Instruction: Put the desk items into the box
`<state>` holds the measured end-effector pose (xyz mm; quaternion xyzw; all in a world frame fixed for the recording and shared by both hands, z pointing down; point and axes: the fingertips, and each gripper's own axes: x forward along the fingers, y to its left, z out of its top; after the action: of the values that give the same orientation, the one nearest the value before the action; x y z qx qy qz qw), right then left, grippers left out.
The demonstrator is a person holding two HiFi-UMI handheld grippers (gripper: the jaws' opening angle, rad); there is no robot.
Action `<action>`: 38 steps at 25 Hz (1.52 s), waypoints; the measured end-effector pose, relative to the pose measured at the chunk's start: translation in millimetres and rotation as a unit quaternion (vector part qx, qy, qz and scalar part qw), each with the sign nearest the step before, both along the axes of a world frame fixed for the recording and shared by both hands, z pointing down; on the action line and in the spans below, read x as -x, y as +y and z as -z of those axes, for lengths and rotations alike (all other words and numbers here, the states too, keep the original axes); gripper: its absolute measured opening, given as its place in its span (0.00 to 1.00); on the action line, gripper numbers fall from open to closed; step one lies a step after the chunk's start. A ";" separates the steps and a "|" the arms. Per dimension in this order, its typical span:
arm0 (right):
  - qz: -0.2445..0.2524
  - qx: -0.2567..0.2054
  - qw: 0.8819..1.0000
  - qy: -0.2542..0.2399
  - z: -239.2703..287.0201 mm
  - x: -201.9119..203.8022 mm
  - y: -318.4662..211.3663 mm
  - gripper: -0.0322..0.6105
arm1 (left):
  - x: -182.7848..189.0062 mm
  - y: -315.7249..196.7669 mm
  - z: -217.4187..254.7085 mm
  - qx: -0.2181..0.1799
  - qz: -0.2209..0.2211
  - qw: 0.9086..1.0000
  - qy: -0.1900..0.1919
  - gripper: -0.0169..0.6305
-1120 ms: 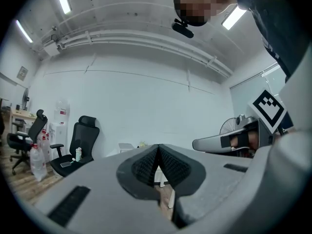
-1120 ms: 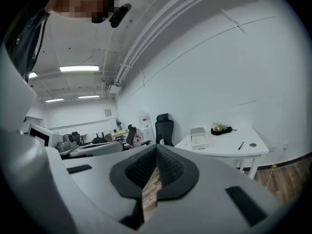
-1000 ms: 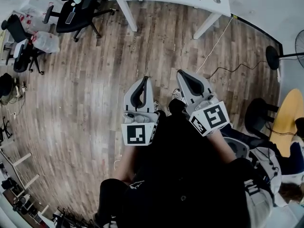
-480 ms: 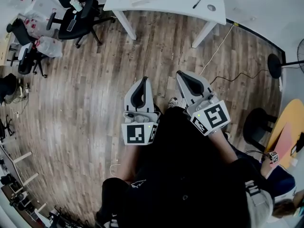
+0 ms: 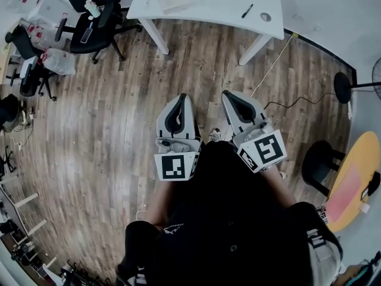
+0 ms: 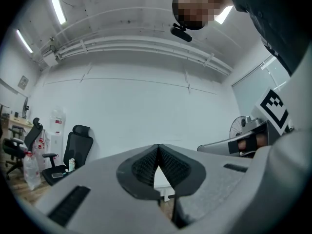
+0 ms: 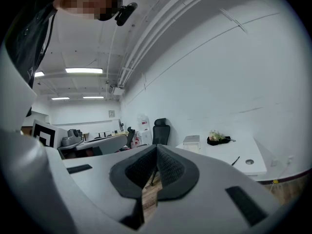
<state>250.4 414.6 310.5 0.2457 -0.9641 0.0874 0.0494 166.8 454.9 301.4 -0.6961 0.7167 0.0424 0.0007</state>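
Left gripper (image 5: 181,98) and right gripper (image 5: 227,94) had jaws pressed together, gripping nothing; white desk (image 5: 214,5) at 12 o'clock was cut off by the top edge; its items were too small to identify.

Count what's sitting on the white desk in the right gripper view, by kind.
Box: 1
Dark bundle with flowers: 1
Pen: 1
Round disc: 1
Total: 4

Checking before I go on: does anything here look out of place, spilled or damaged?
Nothing stands out. The left gripper and right gripper are both shut and empty, held over the wooden floor, well short of the white desk, where a pen lies.
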 end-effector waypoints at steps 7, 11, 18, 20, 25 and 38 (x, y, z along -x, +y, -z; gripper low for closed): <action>-0.032 0.013 0.999 0.004 -1.4 37.4 -57.9 0.05 | 32.5 -68.4 -4.2 0.012 -0.043 0.999 0.010 0.04; -0.044 0.013 0.999 0.009 1.9 65.0 -92.8 0.05 | 62.7 -106.5 -1.8 0.013 -0.061 0.998 0.022 0.04; -0.061 0.026 0.998 0.023 -3.3 116.3 -140.6 0.05 | 120.4 -160.4 1.3 0.024 -0.075 0.997 0.018 0.04; -0.067 0.028 0.997 0.022 -4.8 131.9 -152.4 0.05 | 136.1 -170.2 2.2 0.025 -0.083 0.996 0.015 0.04; -0.074 0.026 0.997 0.025 -2.7 173.0 -185.5 0.05 | 176.4 -196.8 -3.1 0.035 -0.092 0.995 0.002 0.04; -0.069 0.032 0.996 0.036 -15.3 251.9 -230.0 0.05 | 258.9 -240.8 -18.4 0.040 -0.075 0.996 0.010 0.04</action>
<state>-1.5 184.7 325.8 0.3130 -0.9392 0.1126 0.0855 -92.0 214.1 319.8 -0.7470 0.6634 0.0209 -0.0379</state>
